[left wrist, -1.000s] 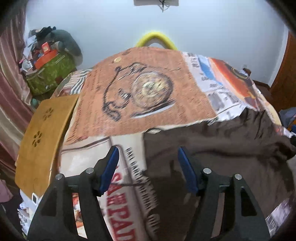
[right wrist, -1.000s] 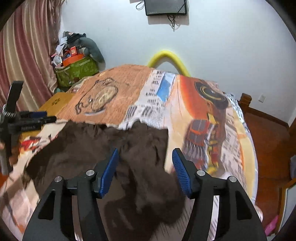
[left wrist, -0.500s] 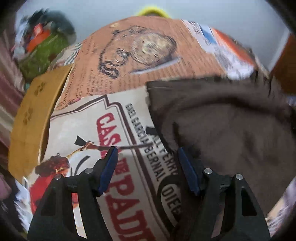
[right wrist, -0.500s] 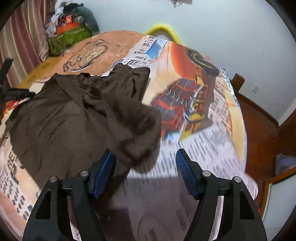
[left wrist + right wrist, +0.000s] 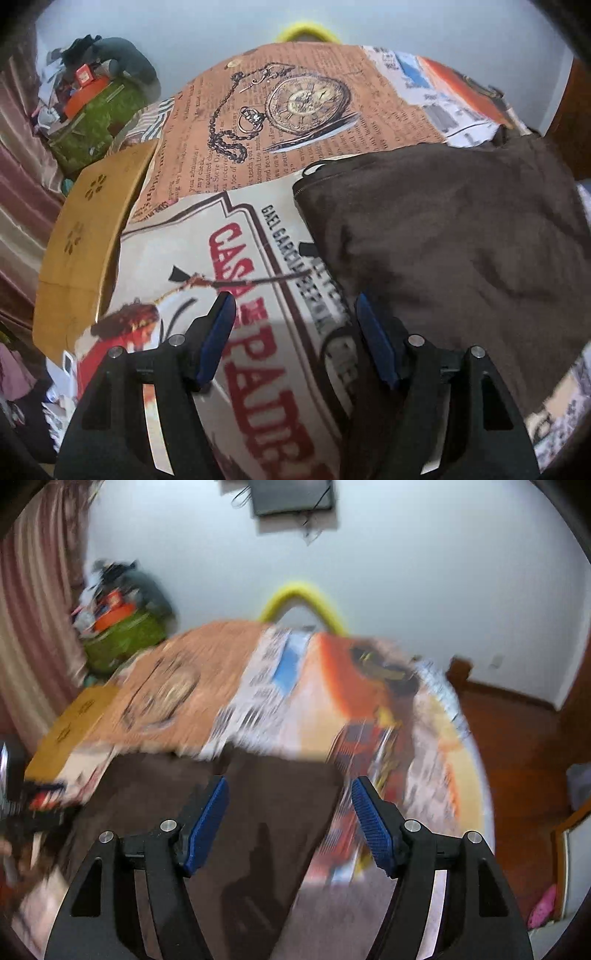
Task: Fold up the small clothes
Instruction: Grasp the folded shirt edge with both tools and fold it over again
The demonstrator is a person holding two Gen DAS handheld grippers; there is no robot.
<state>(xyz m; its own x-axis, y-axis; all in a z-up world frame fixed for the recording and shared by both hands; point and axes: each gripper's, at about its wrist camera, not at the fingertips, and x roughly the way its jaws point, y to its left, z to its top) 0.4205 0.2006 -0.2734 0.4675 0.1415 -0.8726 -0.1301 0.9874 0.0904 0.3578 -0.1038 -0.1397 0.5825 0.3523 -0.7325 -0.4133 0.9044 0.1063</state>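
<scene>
A dark brown garment (image 5: 443, 236) lies spread flat on the printed tablecloth (image 5: 295, 110). In the left wrist view it fills the right half. My left gripper (image 5: 295, 325) is open and empty, above the cloth just off the garment's left edge. In the blurred right wrist view the garment (image 5: 266, 797) lies under and ahead of my right gripper (image 5: 288, 805), which is open and empty, near the garment's right edge. The left gripper (image 5: 14, 801) shows at that view's left edge.
A wooden chair seat (image 5: 88, 236) stands at the table's left side. A pile of clutter on a green bag (image 5: 92, 103) sits in the back left corner. A yellow chair back (image 5: 299, 602) rises behind the table. Wooden floor (image 5: 517, 746) lies to the right.
The garment has been laid flatter; the bunched fold at its right is gone. My right gripper has swung up and moves fast, blurring its view. My left gripper has drawn back slightly.
</scene>
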